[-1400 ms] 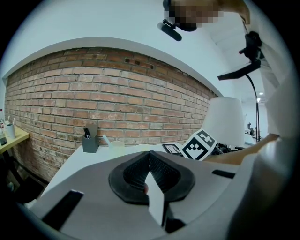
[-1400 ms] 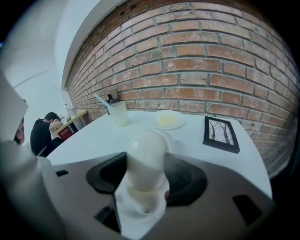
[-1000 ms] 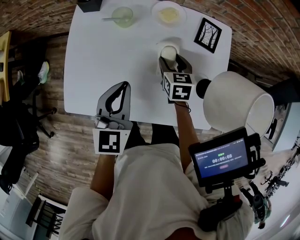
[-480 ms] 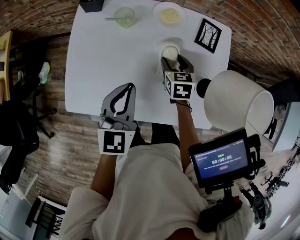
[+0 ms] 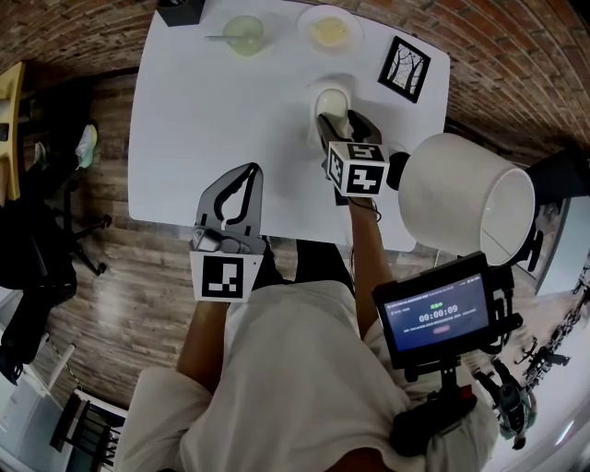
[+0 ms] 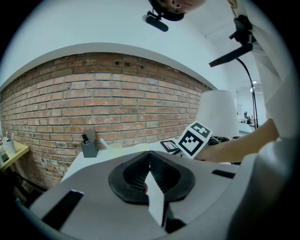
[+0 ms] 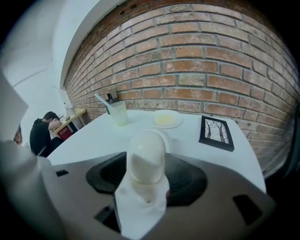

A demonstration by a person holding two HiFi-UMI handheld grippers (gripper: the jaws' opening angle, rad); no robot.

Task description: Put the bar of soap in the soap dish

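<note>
My right gripper (image 5: 335,118) is shut on a white bar of soap (image 5: 332,101), which sticks out past the jaws. It hangs just over a small white soap dish (image 5: 314,90) on the white table (image 5: 184,101). In the right gripper view the soap (image 7: 146,154) stands upright between the jaws, and the dish's rim (image 7: 169,138) shows right behind it. The left gripper (image 5: 237,181) is shut and holds nothing, low over the table's front edge. Its jaw tips (image 6: 150,155) meet in the left gripper view.
At the back of the table stand a pale green cup (image 5: 243,34) with a utensil in it, a white plate (image 5: 329,29) with something yellowish, a black-framed picture (image 5: 404,69) and a dark pen holder (image 5: 177,9). A large white lampshade (image 5: 466,198) rises at the right.
The left gripper has drifted slightly right along the table's front edge. The right gripper with the soap stays almost where it was, over the dish.
</note>
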